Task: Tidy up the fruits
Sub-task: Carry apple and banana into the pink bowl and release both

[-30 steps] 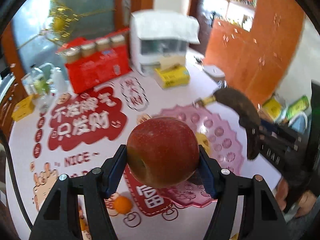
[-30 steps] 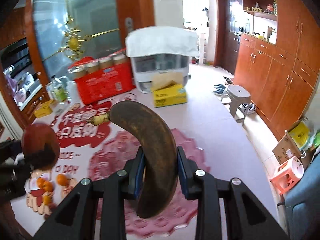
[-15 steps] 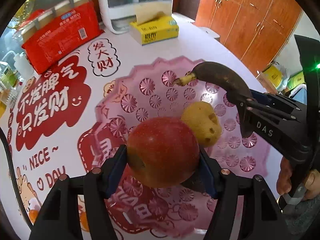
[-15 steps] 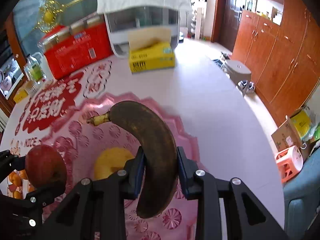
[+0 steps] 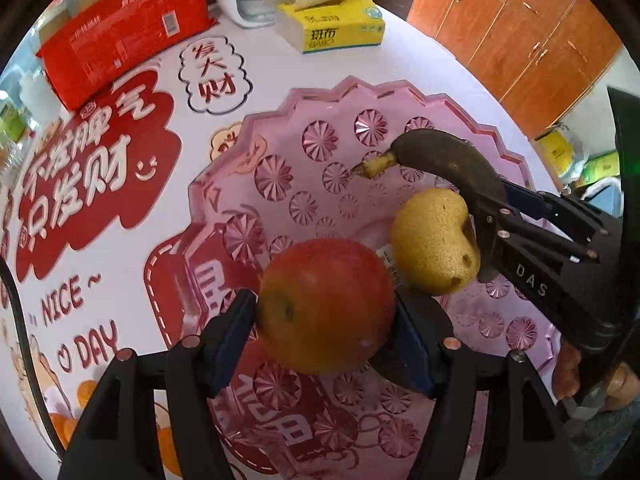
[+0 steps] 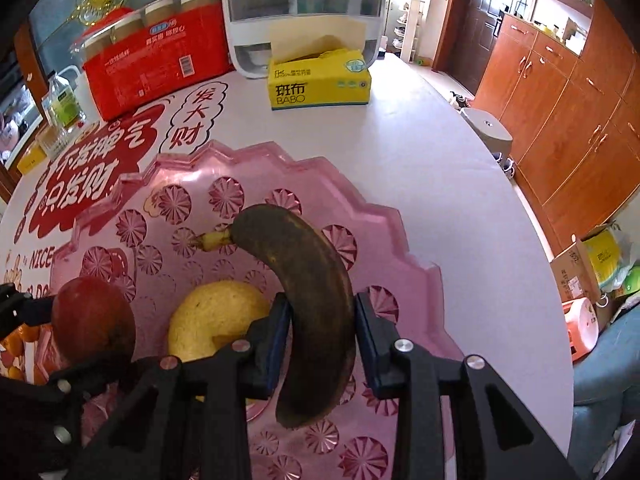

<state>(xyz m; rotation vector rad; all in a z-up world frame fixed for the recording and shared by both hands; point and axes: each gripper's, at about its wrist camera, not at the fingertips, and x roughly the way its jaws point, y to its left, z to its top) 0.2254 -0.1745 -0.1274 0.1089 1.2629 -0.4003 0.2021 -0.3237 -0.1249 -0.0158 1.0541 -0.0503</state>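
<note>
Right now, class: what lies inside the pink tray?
Inside the pink tray lies a yellow pear. An apple in the opening left gripper and a dark banana in the opening right gripper hide the floor beneath them.

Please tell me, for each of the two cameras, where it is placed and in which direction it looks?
Left wrist: on the left hand-held gripper, looking steeply down over its opening jaws at the apple between them; fingers show bottom right.
Right wrist: on the right hand-held gripper, looking down at the banana between its opening jaws.
Shared: pear, pink tray, tissue box.
</note>
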